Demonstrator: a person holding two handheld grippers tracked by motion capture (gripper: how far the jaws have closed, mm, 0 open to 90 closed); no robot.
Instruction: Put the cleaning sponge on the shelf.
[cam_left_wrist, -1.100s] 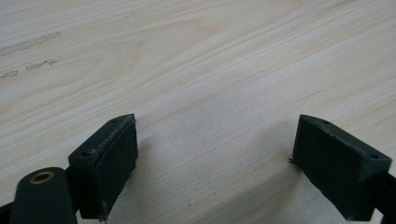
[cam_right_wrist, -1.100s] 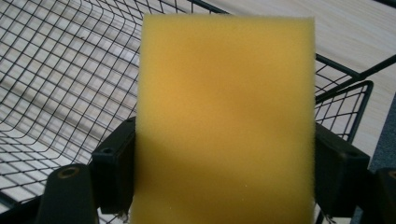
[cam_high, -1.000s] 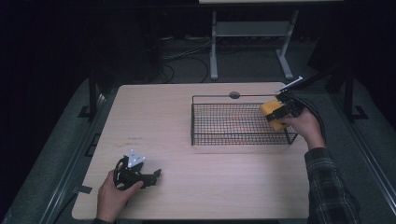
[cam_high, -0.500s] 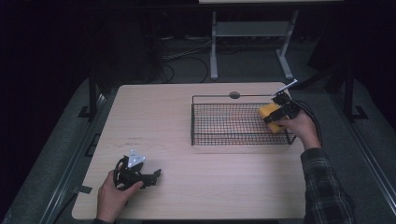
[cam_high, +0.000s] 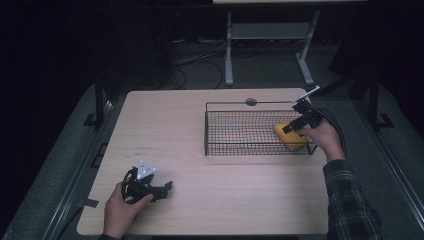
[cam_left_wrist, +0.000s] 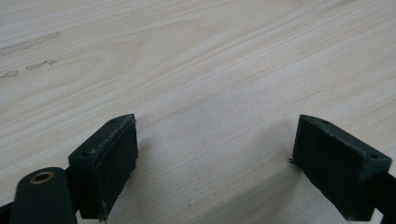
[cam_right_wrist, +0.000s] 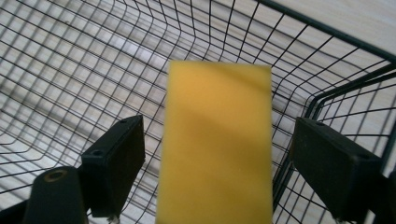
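Sponge (cam_right_wrist: 215, 140) lies lengthwise between the right hand-held gripper (cam_right_wrist: 217, 158) pads, unpinched.
Its jaws have just been opening, spread above the wire basket (cam_high: 240, 145); the left hand-held gripper (cam_left_wrist: 215, 163) rests spread on the tabletop (cam_high: 200, 125).

My worktop (cam_high: 200, 130): a pale wood-grain top with rounded corners and a round grey cable port (cam_high: 251, 102) near its far edge. A black wire basket (cam_high: 235, 132) stands directly on its far right part. My left claw (cam_high: 162, 189) rests on the near left part, its jaws spread wide over bare wood.
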